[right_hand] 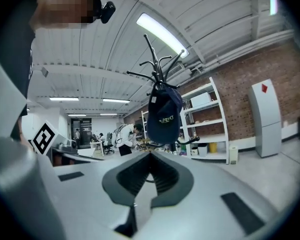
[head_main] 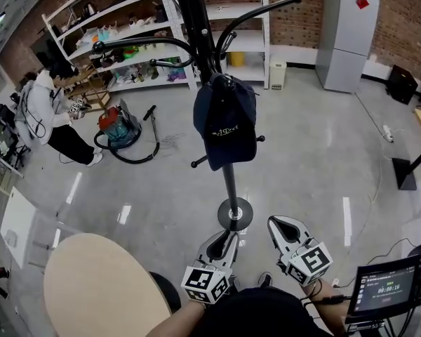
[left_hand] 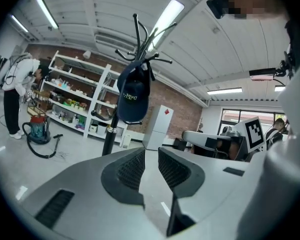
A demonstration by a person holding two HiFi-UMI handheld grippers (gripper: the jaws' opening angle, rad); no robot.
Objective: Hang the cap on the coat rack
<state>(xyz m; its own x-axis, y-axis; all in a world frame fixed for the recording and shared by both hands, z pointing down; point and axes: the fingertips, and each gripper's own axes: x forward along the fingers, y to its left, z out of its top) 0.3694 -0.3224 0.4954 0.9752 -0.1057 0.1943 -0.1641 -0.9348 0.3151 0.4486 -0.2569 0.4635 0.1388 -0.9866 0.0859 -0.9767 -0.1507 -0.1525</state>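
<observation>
While the cap (head_main: pixel 224 121) hangs on a hook of the rack (head_main: pixel 229 181), at 12 o'clock from the person, the task looks done. The left hand-held gripper (head_main: pixel 223 243), at 6 o'clock from the rack's base, has its jaws narrowly apart and empty. The right hand-held gripper (head_main: pixel 279 225), at 5 o'clock, has its jaws pressed together on nothing. The sound course now is to hold both clear of the pole, so no knock shakes the cap loose, and to check that it sits settled. Count: one cap, one rack, two hand-held grippers.
</observation>
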